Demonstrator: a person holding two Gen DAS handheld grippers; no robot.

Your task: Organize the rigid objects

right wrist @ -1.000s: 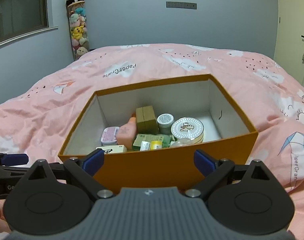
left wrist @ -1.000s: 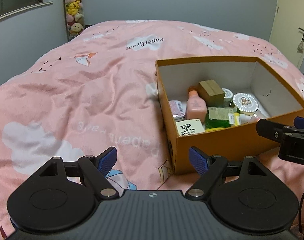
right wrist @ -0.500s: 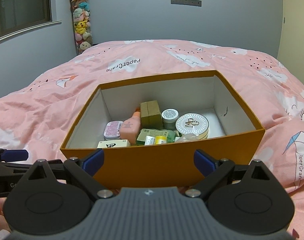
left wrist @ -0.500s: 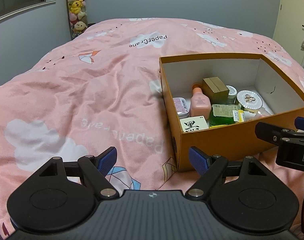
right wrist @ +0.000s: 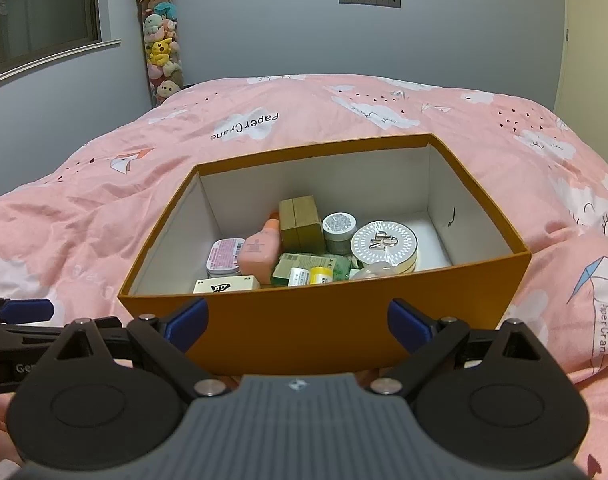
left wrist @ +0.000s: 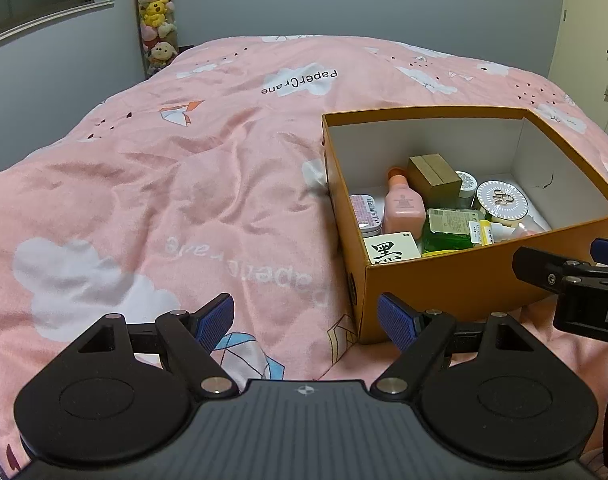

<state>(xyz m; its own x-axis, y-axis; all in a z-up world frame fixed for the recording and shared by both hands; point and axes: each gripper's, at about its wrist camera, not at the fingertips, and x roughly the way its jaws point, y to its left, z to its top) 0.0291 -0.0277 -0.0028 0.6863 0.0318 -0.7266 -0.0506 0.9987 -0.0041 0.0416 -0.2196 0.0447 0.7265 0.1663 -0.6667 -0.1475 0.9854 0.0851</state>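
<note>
An open orange box sits on the pink bed and also shows in the left wrist view. Inside lie a pink bottle, an olive carton, a round white compact, a small grey-lidded jar, a green packet, a pink-labelled tin and a white box with a black character. My right gripper is open and empty, just in front of the box's near wall. My left gripper is open and empty, low over the bedspread left of the box.
The pink bedspread with cloud prints covers the whole bed. A tall tube of plush toys stands against the far wall at the left. A door is at the far right.
Both grippers have pulled back and risen slightly, so the box sits a little lower and farther in both views. Both stay open and the box contents have not moved.
</note>
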